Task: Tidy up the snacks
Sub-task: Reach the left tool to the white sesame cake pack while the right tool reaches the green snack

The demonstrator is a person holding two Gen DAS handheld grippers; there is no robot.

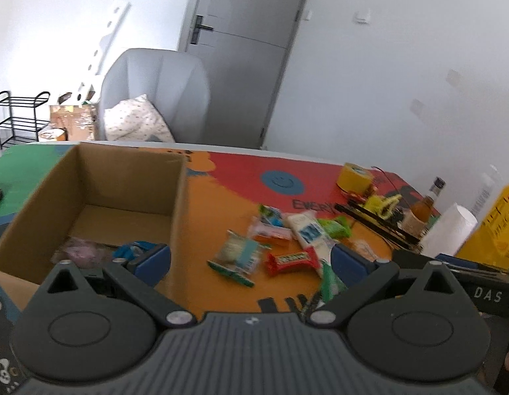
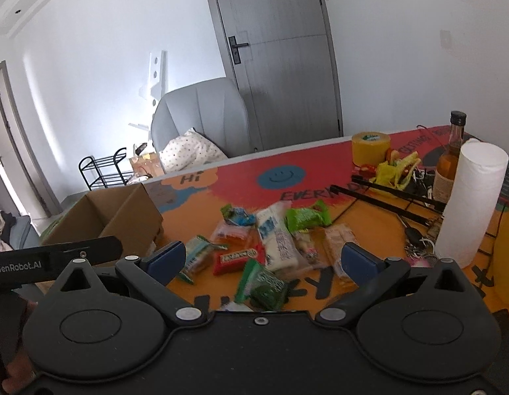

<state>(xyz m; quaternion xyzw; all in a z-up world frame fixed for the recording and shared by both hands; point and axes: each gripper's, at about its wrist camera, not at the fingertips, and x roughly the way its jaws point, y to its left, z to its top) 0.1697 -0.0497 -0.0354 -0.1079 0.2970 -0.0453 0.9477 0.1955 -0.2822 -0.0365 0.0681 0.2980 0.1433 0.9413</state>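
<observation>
A pile of wrapped snacks (image 1: 280, 243) lies on the orange part of the table, with a red candy bar (image 1: 292, 260) and a white-and-blue packet (image 1: 308, 230) in it. An open cardboard box (image 1: 89, 204) stands to its left and holds a pink packet (image 1: 81, 253) and a blue one (image 1: 132, 250). My left gripper (image 1: 251, 260) hangs open above the table by the box's right wall, nothing between its fingers. In the right wrist view the same snacks (image 2: 270, 240) lie ahead, the box (image 2: 119, 220) at left. My right gripper (image 2: 264, 260) is open over the pile, empty.
At the table's right stand a paper towel roll (image 2: 468, 200), a brown bottle (image 2: 450, 161), a yellow tape roll (image 2: 369, 148), black rods (image 2: 392, 194), keys and a yellow container (image 1: 494, 227). A grey armchair (image 1: 155, 95) with a pillow and a door stand beyond the table.
</observation>
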